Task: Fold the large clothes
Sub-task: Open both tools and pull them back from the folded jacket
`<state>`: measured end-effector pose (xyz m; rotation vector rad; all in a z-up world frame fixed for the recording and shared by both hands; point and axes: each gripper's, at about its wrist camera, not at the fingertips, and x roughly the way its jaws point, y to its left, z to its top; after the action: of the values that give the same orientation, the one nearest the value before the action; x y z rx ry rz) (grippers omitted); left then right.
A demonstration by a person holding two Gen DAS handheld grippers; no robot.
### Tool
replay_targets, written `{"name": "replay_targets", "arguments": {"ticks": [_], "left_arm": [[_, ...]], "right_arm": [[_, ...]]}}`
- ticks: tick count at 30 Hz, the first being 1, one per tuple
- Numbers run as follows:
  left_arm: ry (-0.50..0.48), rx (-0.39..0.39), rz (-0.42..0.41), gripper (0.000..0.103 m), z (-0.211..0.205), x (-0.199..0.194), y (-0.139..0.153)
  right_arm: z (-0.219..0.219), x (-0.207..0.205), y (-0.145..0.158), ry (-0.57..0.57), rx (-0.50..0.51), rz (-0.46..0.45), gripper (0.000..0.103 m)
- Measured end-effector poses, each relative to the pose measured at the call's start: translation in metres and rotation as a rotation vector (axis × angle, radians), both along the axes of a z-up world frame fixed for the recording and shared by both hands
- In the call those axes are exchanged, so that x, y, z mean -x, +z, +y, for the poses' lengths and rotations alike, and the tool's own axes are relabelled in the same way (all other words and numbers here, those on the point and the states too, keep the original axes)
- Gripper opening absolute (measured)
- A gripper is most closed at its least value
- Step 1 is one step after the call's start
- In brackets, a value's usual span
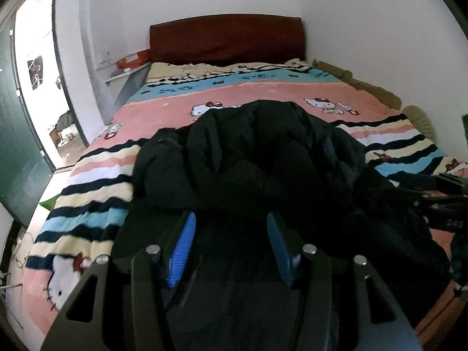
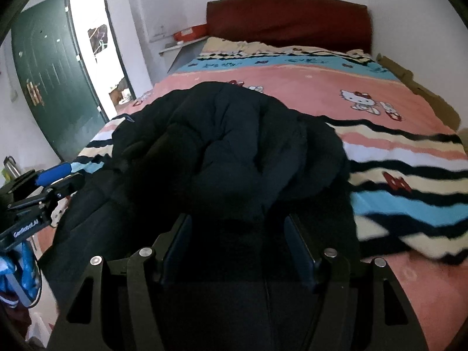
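Black quilted puffer jacket (image 1: 257, 158) — bunched in a heap mid-bed (image 1: 263, 93), long axis running roughly from the foot toward the headboard (image 1: 228, 39); which end is collar cannot be told. Near hem lost in shadow. Left claw (image 1: 231, 245) and right claw (image 2: 238, 248) — both spread, over dark fabric. Bedspread striped, cartoon-printed.
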<state>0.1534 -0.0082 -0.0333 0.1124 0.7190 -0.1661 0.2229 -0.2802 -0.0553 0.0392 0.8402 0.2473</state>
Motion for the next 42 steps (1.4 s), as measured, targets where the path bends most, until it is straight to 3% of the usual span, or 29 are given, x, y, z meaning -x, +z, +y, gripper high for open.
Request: {"name": "replay_targets", "arguments": {"ticks": [4, 12, 21, 30, 42], "left_arm": [[0.028, 0.002, -0.017, 0.056, 0.011, 0.025, 0.008], [0.051, -0.012, -0.073, 0.057, 0.022, 0.073, 0.026], [0.077, -0.036, -0.081, 0.059, 0.033, 0.100, 0.028], [0.130, -0.037, -0.048, 0.065, 0.055, 0.105, 0.013], [0.221, -0.026, 0.045, 0.066, 0.100, 0.103, -0.033]], "right_arm": [[-0.014, 0.033, 0.011, -0.035, -0.003, -0.018, 0.071], [-0.040, 0.093, 0.027, -0.109, -0.003, -0.056, 0.077], [-0.059, 0.125, 0.028, -0.173, -0.015, -0.062, 0.084], [-0.083, 0.142, 0.013, -0.244, -0.033, -0.033, 0.094], [-0.098, 0.143, -0.030, -0.308, -0.069, 0.080, 0.101]]}}
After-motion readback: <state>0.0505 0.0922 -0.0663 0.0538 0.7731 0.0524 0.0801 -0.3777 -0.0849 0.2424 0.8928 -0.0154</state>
